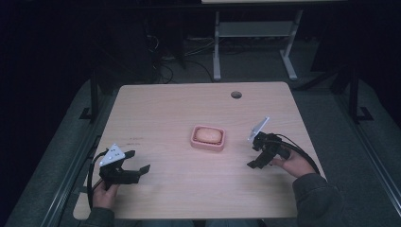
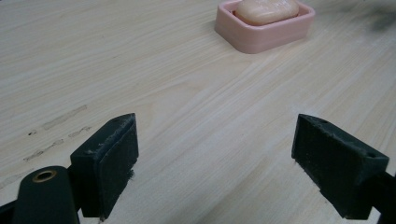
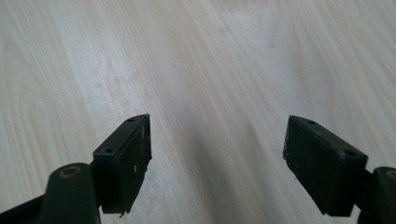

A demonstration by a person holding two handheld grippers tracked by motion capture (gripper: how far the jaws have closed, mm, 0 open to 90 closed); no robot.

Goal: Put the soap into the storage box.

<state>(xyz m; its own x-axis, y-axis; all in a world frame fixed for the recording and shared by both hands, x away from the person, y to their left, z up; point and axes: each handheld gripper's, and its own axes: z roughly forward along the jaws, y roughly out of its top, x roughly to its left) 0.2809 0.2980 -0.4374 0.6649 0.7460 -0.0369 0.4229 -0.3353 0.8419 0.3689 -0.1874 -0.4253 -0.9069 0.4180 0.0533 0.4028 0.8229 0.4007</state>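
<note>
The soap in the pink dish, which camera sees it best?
The left gripper view: the soap sits close and sharp in its pink dish, though its top is cut off by the frame's edge. The high view shows the soap whole but small and far. The right gripper view looks at bare table.

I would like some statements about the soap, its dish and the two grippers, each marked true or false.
1. The soap lies inside the pink dish. True.
2. The left gripper is shut on the soap. False: its jaws stand wide open above bare table, apart from the dish.
3. The right gripper is open and holds nothing. True.
4. The dish stands at the table's far edge beside the round hole. False: it stands near the middle, between the two grippers.
</note>
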